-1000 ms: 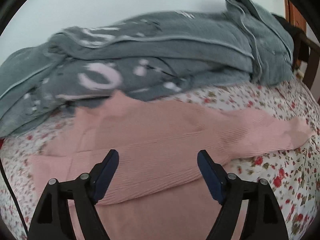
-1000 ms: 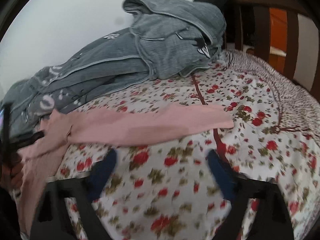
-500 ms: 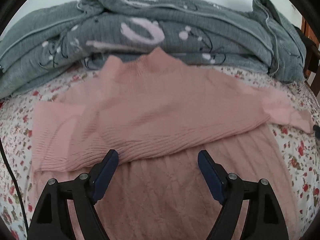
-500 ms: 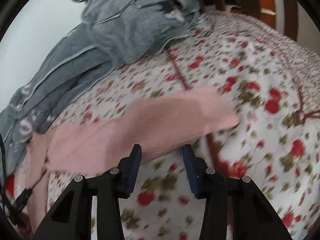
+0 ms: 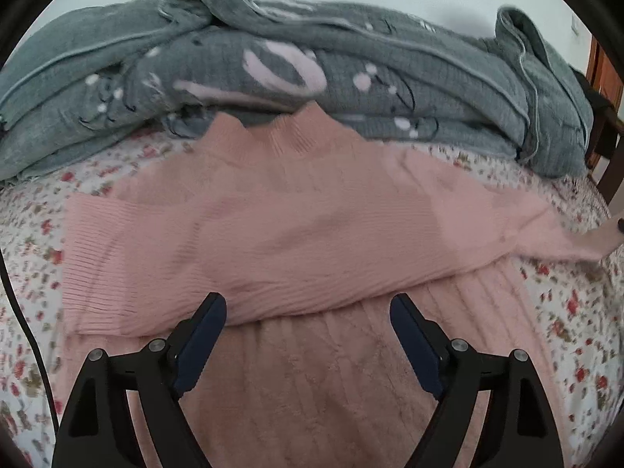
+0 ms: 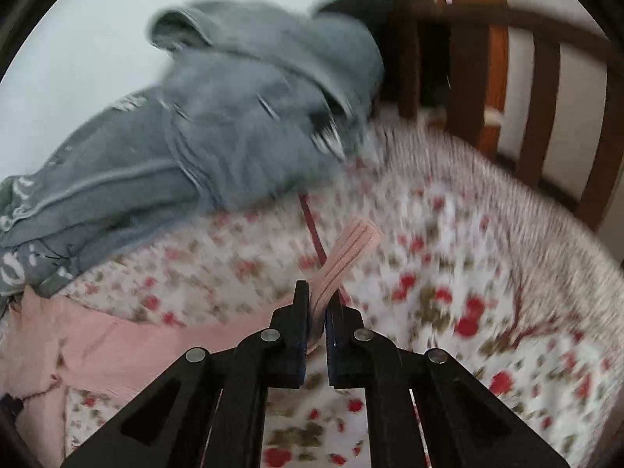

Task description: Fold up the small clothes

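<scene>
A pink knit sweater point(image 5: 296, 230) lies flat on the floral bedsheet point(image 5: 35, 234), collar toward the grey blanket, one sleeve folded across the body. My left gripper point(image 5: 308, 312) is open and empty, hovering over the sweater's lower body. My right gripper point(image 6: 318, 304) is shut on the cuff of the sweater's other sleeve point(image 6: 347, 249), which sticks up between the fingers; the rest of the sleeve point(image 6: 163, 343) trails left over the sheet. The same sleeve end, lifted, shows at the far right of the left wrist view point(image 5: 585, 245).
A bundled grey blanket point(image 5: 312, 78) with pale markings lies along the back of the bed, also in the right wrist view point(image 6: 234, 124). A dark wooden slatted bed frame point(image 6: 546, 109) stands at the right. A black cable point(image 5: 23, 312) runs along the left edge.
My right gripper has closed on the sleeve cuff and lifted it off the sheet. My left gripper stays open; its view has shifted slightly closer over the sweater.
</scene>
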A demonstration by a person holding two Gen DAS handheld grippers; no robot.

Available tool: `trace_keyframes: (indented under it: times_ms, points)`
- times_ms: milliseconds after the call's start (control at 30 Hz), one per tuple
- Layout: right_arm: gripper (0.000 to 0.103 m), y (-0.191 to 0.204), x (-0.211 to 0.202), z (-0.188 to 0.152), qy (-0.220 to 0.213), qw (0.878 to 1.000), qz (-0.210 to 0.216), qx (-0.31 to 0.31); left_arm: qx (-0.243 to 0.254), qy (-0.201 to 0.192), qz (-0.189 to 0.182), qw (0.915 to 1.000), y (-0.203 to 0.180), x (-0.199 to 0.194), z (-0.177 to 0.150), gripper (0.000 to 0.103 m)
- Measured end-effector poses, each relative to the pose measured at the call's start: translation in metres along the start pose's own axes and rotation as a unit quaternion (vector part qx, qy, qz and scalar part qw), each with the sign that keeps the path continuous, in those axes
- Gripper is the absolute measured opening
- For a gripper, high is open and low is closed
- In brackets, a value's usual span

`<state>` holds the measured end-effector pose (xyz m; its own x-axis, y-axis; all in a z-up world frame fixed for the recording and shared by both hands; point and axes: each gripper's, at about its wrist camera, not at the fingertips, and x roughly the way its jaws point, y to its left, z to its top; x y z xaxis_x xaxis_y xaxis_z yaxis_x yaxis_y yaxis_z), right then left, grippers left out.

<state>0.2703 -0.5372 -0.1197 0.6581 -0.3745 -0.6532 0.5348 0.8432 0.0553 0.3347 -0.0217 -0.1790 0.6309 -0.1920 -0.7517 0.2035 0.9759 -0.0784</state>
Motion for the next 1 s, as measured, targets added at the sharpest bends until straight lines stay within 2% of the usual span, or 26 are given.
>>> trace_keyframes:
  times_ms: [167,333,400,500,533,600,667,700,767,800,833,1000]
  points:
    - [0.007,0.051,-0.063,0.031,-0.07,0.996,0.024,-0.045,-0.021,-0.031,0.019,0.9991,0.034,-0.044,-0.001,0.085]
    - [0.003,0.138,-0.12,0.051,-0.142,0.98,0.08,-0.11,-0.049,-0.051,0.065,0.9954,0.094,-0.088,-0.023,0.085]
    - [0.001,0.181,-0.136,0.051,-0.152,0.973,0.104,-0.137,-0.073,-0.057,0.068,0.9934,0.122,-0.108,-0.034,0.085]
    - [0.0,0.254,-0.155,0.037,-0.159,0.956,0.153,-0.193,-0.112,-0.06,0.077,0.9889,0.166,-0.132,-0.052,0.085]
    - [0.0,0.277,-0.158,0.03,-0.152,0.951,0.161,-0.214,-0.124,-0.058,0.078,0.9875,0.178,-0.136,-0.058,0.085]
    - [0.0,0.299,-0.157,0.02,-0.126,0.952,0.176,-0.217,-0.14,-0.055,0.075,0.9858,0.195,-0.143,-0.071,0.085]
    - [0.002,0.299,-0.15,0.011,-0.092,0.956,0.192,-0.204,-0.15,-0.053,0.075,0.9844,0.206,-0.145,-0.081,0.085]
    - [0.007,0.292,-0.144,0.007,-0.081,0.959,0.185,-0.198,-0.155,-0.05,0.075,0.9839,0.21,-0.144,-0.085,0.085]
    - [0.03,0.265,-0.131,-0.002,-0.067,0.967,0.159,-0.189,-0.158,-0.043,0.067,0.9842,0.211,-0.14,-0.09,0.085]
    - [0.052,0.25,-0.125,-0.005,-0.06,0.971,0.141,-0.185,-0.158,-0.04,0.064,0.9846,0.21,-0.137,-0.09,0.085]
    - [0.065,0.232,-0.115,-0.011,-0.048,0.974,0.129,-0.181,-0.157,-0.039,0.06,0.985,0.206,-0.134,-0.089,0.085]
    - [0.065,0.172,-0.068,-0.035,-0.006,0.979,0.078,-0.19,-0.136,-0.037,0.053,0.9886,0.179,-0.121,-0.078,0.085]
